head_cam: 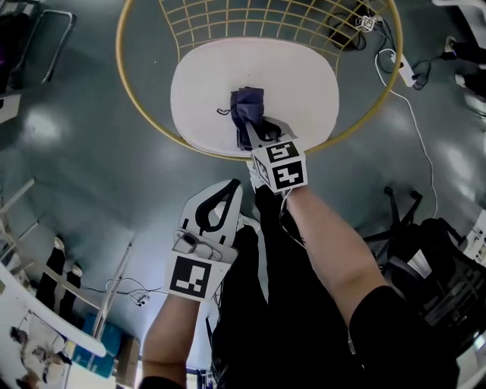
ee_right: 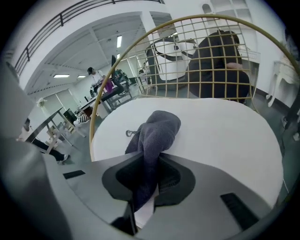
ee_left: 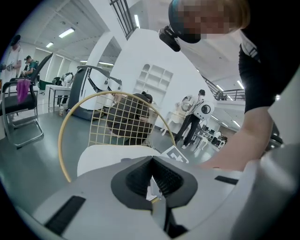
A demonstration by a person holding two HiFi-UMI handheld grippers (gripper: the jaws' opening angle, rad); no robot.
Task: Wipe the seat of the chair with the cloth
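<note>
1. Our right gripper (head_cam: 250, 131) is pinching the dark cloth (head_cam: 247, 105). In the right gripper view its jaws are clamped on a gathered tail of the cloth, and the bunched rest spills forward onto the white seat (head_cam: 205, 91).
2. The cloth sits at the middle of the seat's front half. It looks to be touching the seat, though we cannot tell how firmly it presses.
3. Our left gripper (head_cam: 226, 191) hangs off the seat, just outside its front edge, with its jaws pressed together and nothing between them. It has no part in this step, so we would leave it clear of the seat.
4. We judge the wiping barely under way. Most of the seat lies bare on both sides of the cloth and behind it, toward the wire backrest (head_cam: 250, 19).
5. To do it well, we should tip the right gripper lower so the bunch flattens against the seat rather than dragging on a tip. We should also hold the pinch firm, since the cloth is gripped only by its tail.
6. We would sweep in overlapping strokes from one side of the seat to the other, working from the back toward the front edge. Each stroke should stop short of the gold hoop (head_cam: 144, 106) round the seat so the jaws do not knock it.
</note>
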